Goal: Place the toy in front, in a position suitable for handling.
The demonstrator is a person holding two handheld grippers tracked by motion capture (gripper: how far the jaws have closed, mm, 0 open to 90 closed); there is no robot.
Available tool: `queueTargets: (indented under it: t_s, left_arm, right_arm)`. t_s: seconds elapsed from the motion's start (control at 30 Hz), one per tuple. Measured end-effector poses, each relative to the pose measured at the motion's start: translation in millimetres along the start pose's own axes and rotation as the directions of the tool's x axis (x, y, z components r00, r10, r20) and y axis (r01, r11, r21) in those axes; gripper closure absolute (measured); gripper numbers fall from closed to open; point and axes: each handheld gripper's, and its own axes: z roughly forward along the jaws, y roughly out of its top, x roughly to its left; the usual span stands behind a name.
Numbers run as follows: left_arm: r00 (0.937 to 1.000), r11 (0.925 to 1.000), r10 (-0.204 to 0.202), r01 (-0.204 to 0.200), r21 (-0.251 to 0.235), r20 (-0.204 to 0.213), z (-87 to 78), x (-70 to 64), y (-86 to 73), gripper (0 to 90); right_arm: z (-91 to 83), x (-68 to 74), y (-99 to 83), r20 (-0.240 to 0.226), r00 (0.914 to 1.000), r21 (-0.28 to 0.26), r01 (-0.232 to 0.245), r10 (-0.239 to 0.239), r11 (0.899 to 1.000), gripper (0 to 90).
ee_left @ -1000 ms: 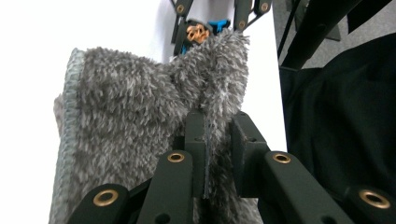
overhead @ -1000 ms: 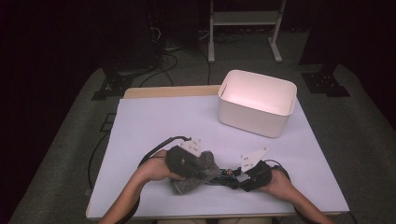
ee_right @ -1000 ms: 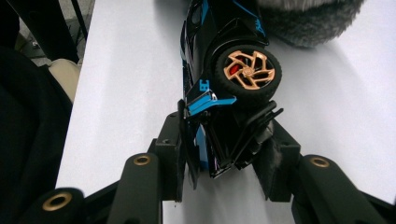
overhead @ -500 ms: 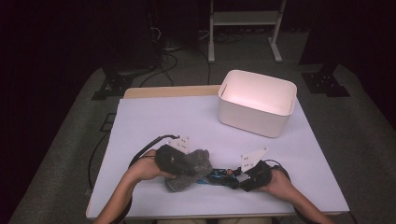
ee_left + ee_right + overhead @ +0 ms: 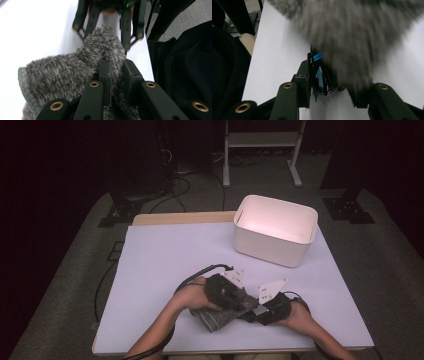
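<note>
Two grippers, one soft grey fleece cloth (image 5: 220, 314) at the table's (image 5: 165, 265) near edge.
We judge it light, limp and easy to snag, best pinched at a bunched fold; our left gripper (image 5: 115, 72) clamps its pile, our right gripper (image 5: 329, 82) clamps its tagged hem.

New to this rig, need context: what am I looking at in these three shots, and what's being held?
A person works at a table with a hand-held gripper in each hand. The high view looks down from above; each of the other two rides on a gripper, looking along its black jaws. A white bin stands at the far right. The left hand-held gripper is shut on a fuzzy grey sock. The right hand-held gripper pinches the sock's other end, with a tag-like blue and black piece.
</note>
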Motion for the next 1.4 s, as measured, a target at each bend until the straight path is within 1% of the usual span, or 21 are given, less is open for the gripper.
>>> queueTargets:
  t_s: [0.1, 0.2, 0.3, 0.33, 0.4, 0.47, 0.53, 0.57, 0.6, 0.67, 0.73, 0.8, 0.9, 0.97, 1.0, 1.07, 1.17, 1.23, 1.33, 1.37, 1.4]
  left_arm:
    - [0.9999, 1.0000, -0.001, 0.001, -0.002, 0.012, 6.4, 0.4, 6.6, 79.2]
    - [0.9999, 1.0000, -0.005, 0.005, -0.004, 0.010, 4.9, 0.9, 4.4, 79.2]
    - [1.0000, 1.0000, 0.000, 0.000, 0.006, -0.008, -0.6, -0.3, -2.1, 79.2]
    - [0.9998, 0.9999, -0.006, 0.006, 0.013, -0.017, -3.9, -0.5, -6.1, 79.3]
    - [0.9994, 0.9997, -0.025, 0.025, 0.008, -0.024, -8.6, -0.6, -12.0, 79.2]
    - [0.9984, 0.9992, -0.040, 0.040, 0.008, -0.041, -16.4, -0.4, -21.5, 79.2]
    - [0.9954, 0.9977, -0.066, 0.067, 0.007, -0.070, -27.4, -0.8, -35.1, 78.9]
    - [0.9947, 0.9973, -0.073, 0.073, 0.000, -0.072, -31.4, -1.0, -39.1, 78.6]
    - [0.9935, 0.9970, -0.077, 0.077, -0.002, -0.084, -35.4, -1.1, -42.8, 78.6]
    - [0.9880, 0.9953, -0.095, 0.096, 0.006, -0.122, -46.3, -1.4, -52.8, 78.6]
    - [0.9828, 0.9930, -0.115, 0.118, 0.010, -0.144, -53.8, -1.6, -60.9, 78.6]
    - [0.9799, 0.9911, -0.130, 0.133, 0.008, -0.151, -59.5, -2.4, -67.4, 78.5]
    - [0.9738, 0.9876, -0.147, 0.154, 0.031, -0.174, -65.0, -2.6, -76.7, 78.5]
    - [0.9720, 0.9856, -0.159, 0.166, 0.030, -0.173, -66.6, -2.6, -82.1, 78.5]
    - [0.9710, 0.9846, -0.169, 0.174, 0.017, -0.169, -67.0, -2.7, -85.2, 78.5]
    - [0.9720, 0.9842, -0.175, 0.177, -0.002, -0.156, -66.5, -2.1, -87.4, 78.5]
    - [0.9737, 0.9839, -0.178, 0.178, -0.019, -0.141, -63.6, -1.3, -84.5, 78.5]
    - [0.9769, 0.9868, -0.161, 0.161, -0.011, -0.140, -62.1, 0.0, -78.6, 78.5]
    - [0.9812, 0.9890, -0.148, 0.145, -0.031, -0.124, -61.3, 1.5, -69.5, 78.6]
    - [0.9830, 0.9904, -0.138, 0.136, -0.026, -0.121, -60.0, 2.1, -65.1, 78.5]
    - [0.9850, 0.9922, -0.125, 0.123, -0.021, -0.119, -57.1, 3.8, -59.2, 78.5]
  right_arm:
    - [0.0, 0.1, -0.3, 0.000, 1.0000, -0.004, 0.000, 0.000, 1.000, 57.2]
    - [0.0, 0.1, -0.6, 0.002, 1.0000, -0.005, 0.002, -0.002, 1.000, 57.1]
    - [0.0, 0.2, -0.5, 0.003, 1.0000, -0.003, 0.002, -0.002, 1.000, 57.2]
    - [0.0, 0.3, -0.4, 0.003, 1.0000, -0.002, 0.003, -0.003, 1.000, 57.2]
    - [0.0, 0.5, -0.2, 0.005, 1.0000, 0.000, 0.004, -0.004, 1.000, 57.2]
    - [0.0, 0.5, -0.1, 0.005, 1.0000, 0.001, 0.006, -0.006, 1.000, 57.2]
    - [0.0, 0.2, -0.1, 0.004, 1.0000, 0.001, 0.006, -0.006, 1.000, 57.2]
    - [0.0, 0.0, 0.0, 0.004, 1.0000, 0.000, 0.008, -0.008, 1.000, 57.2]
    - [0.0, 0.0, 0.1, 0.004, 1.0000, 0.001, 0.008, -0.008, 1.000, 57.2]
    - [0.0, 0.0, 0.3, 0.002, 1.0000, 0.003, 0.005, -0.005, 1.000, 57.2]
    - [0.0, -0.1, 0.3, 0.002, 1.0000, 0.003, 0.008, -0.008, 1.000, 57.2]
    - [0.1, -0.2, 0.5, 0.002, 0.9999, 0.004, 0.011, -0.011, 1.000, 57.2]
    - [0.1, -0.1, 0.7, 0.002, 1.0000, 0.004, 0.007, -0.007, 1.000, 57.2]
    - [0.2, -0.2, 0.8, 0.002, 1.0000, 0.005, 0.007, -0.007, 1.000, 57.2]
    - [0.2, -0.3, 0.9, 0.001, 1.0000, 0.005, 0.007, -0.007, 1.000, 57.2]
    - [0.4, -0.2, 1.0, -0.001, 1.0000, 0.004, 0.003, -0.003, 1.000, 57.2]
    - [0.6, -1.2, 1.8, -0.001, 1.0000, 0.006, 0.006, -0.006, 1.000, 57.2]
    - [0.6, -2.0, 2.9, -0.002, 1.0000, 0.013, 0.005, -0.005, 1.000, 57.1]
    - [1.0, -5.6, 3.7, -0.010, 0.9999, 0.009, 0.000, 0.000, 1.000, 57.0]
    - [1.5, -5.9, 4.5, -0.009, 0.9999, 0.009, -0.005, 0.005, 1.000, 56.9]
    - [2.8, -6.8, 6.0, 0.003, 1.0000, 0.013, 0.007, -0.007, 1.000, 56.9]
